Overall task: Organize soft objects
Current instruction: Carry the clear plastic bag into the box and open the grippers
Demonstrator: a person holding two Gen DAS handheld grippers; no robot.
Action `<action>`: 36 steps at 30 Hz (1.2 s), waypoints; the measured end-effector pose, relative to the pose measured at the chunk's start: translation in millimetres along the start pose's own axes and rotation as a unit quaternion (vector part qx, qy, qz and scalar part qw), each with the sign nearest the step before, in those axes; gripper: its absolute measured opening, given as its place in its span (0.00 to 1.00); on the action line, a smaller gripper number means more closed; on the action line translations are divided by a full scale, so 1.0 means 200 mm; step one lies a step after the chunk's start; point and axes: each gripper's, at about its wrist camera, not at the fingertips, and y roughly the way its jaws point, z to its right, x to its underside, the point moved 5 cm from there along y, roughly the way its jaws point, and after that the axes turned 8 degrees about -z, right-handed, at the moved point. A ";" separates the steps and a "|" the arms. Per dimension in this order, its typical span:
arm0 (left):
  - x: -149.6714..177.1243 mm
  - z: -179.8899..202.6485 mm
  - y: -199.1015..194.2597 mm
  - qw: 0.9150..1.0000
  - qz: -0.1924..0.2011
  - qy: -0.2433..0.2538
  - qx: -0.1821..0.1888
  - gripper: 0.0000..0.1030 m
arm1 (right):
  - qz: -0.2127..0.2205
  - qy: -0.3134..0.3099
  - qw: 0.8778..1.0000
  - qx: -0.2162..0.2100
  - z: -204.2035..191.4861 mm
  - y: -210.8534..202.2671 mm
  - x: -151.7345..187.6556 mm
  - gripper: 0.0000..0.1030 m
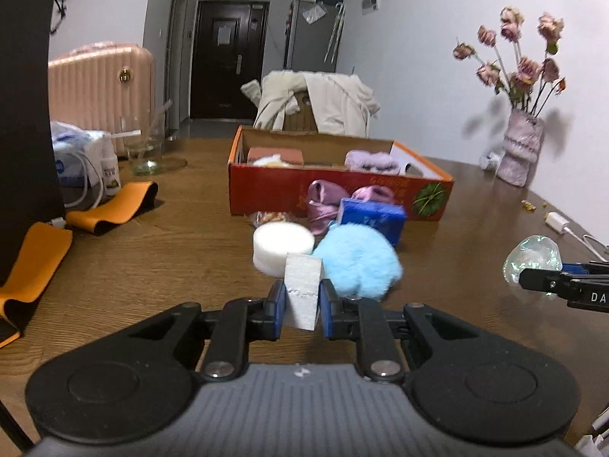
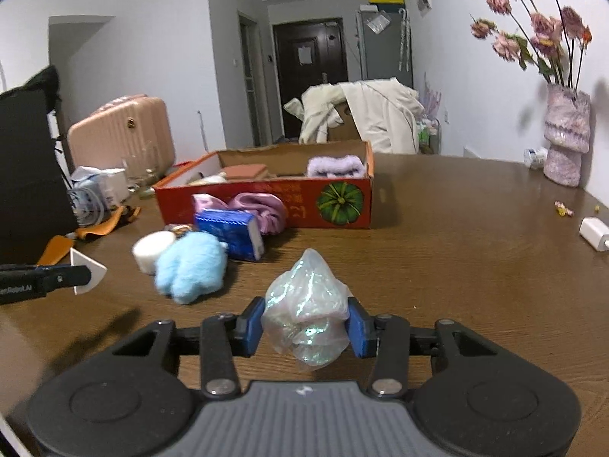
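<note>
Two hand-held grippers are each pinching something soft above the brown table [image 2: 437, 236]. At lower centre of the left wrist view, the left hand-held gripper [image 1: 302, 304] has its blue pads pressed on a white foam wedge [image 1: 302, 293]. Just beyond it lie a white foam disc [image 1: 281, 245], a fluffy blue pompom [image 1: 359, 262] and a blue packet [image 1: 371, 221], in front of the red cardboard box [image 1: 289, 190]. At lower centre of the right wrist view, the right hand-held gripper [image 2: 306, 323] squeezes an iridescent plastic bundle [image 2: 308, 312].
</note>
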 end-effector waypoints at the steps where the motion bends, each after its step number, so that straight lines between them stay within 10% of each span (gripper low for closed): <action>1: 0.00 0.01 -0.03 1.000 0.004 0.001 0.000 0.19 | 0.005 -0.003 1.000 -0.003 -0.01 -0.03 0.00 0.43; 21: -0.04 0.05 -0.12 0.999 0.030 0.014 0.001 0.19 | 0.027 -0.016 0.999 -0.015 -0.07 -0.16 -0.02 0.43; 36: -0.60 0.11 0.34 0.996 0.046 0.074 0.026 0.19 | 0.047 -0.052 0.996 -0.048 -0.02 0.19 -0.56 0.43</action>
